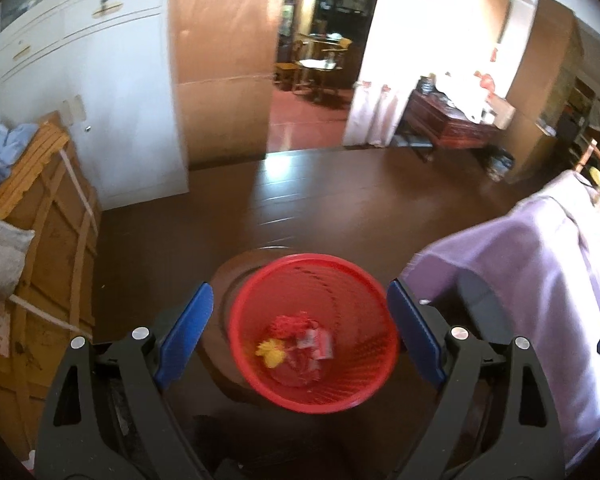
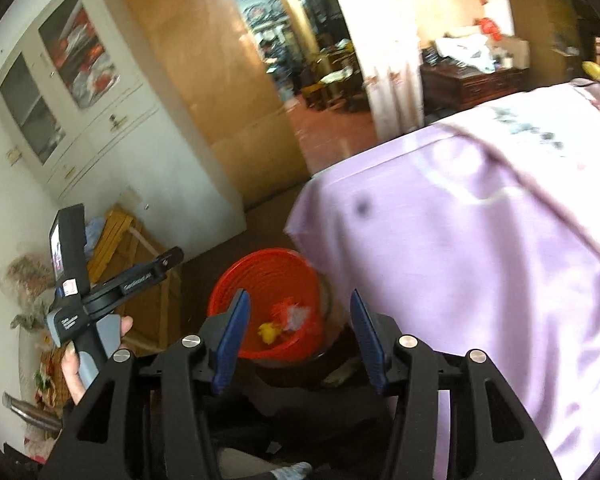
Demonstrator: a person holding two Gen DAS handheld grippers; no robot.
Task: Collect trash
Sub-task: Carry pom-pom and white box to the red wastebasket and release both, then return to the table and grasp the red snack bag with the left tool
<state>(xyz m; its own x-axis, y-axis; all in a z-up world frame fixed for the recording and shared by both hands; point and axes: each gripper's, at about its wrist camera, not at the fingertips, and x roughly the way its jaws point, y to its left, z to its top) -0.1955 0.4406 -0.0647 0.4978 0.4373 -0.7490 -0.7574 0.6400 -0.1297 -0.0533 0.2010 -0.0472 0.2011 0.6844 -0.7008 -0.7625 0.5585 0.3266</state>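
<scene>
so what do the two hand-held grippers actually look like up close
Both match. The left hand-held gripper and right hand-held gripper have black plastic frames with triangular cut-outs, round silver pivot bolts, and flat blue ribbed pads on the fingers. From the right wrist view, the left one has a grey-and-black handle with white lettering, a small red-and-white sticker, and an upright black block on top.

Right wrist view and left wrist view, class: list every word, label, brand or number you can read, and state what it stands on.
None can be read for certain.
Left gripper arm: pale brand lettering, too blurred.
Its handle: grey two-line label and a red-and-white sticker, too small.
Lilac cloth: dark print near the top, smeared.
Red-and-white wrappers in the red mesh basket: print blurred.
White cabinet: small plates, illegible.
</scene>
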